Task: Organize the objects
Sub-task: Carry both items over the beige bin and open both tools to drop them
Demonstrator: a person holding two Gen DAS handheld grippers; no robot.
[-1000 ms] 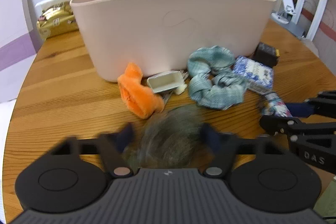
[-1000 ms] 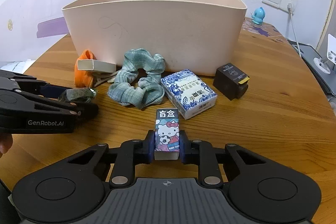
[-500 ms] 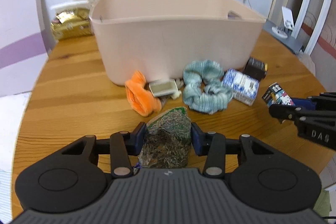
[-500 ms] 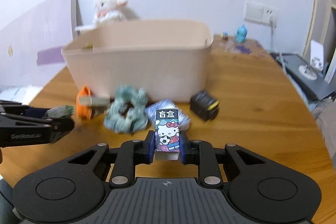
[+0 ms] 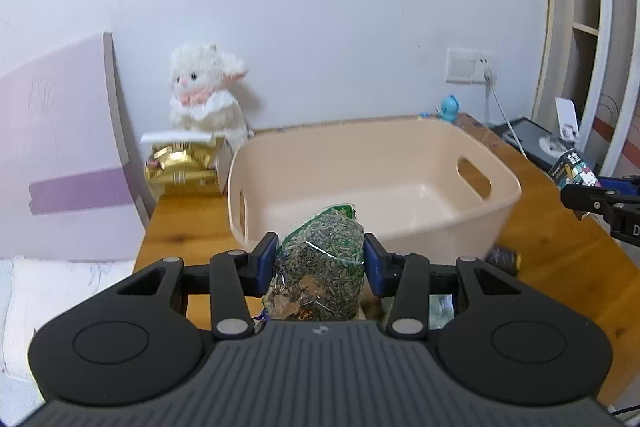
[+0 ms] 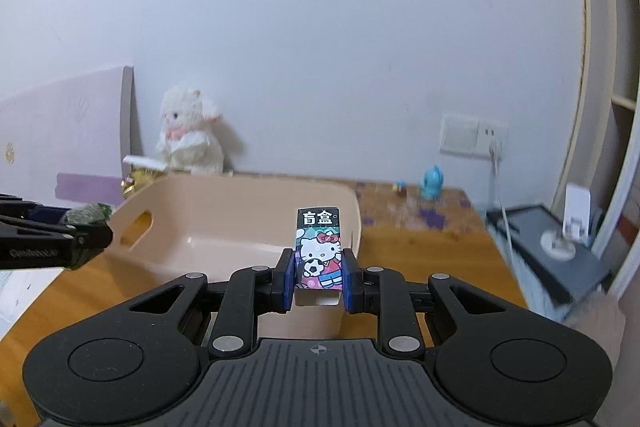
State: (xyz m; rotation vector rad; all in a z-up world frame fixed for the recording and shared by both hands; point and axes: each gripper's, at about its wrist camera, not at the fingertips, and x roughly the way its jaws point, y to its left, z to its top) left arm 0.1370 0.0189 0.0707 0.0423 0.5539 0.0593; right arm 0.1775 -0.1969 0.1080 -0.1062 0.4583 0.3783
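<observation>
Left gripper [image 5: 320, 259] pinches a clear bag [image 5: 320, 269] of green-brown dried bits, blue pads pressed on both sides; bag is held above the tabletop [image 5: 560, 267], just short of the bin's [image 5: 400, 147] near rim. Bin sits straight ahead of it, interior bare in this view, handle cutouts on both end walls. Right gripper [image 6: 318, 277] pinches a Hello Kitty box [image 6: 319, 251] upright between its pads, lifted over the bin's near right corner. Each gripper shows at the edge of the other's view. Dark small box [image 5: 505, 259] on the tabletop below-right of the left gripper, beside the bin. Plush lamb [image 5: 206, 93] beyond the bin, left, against the wall.
</observation>
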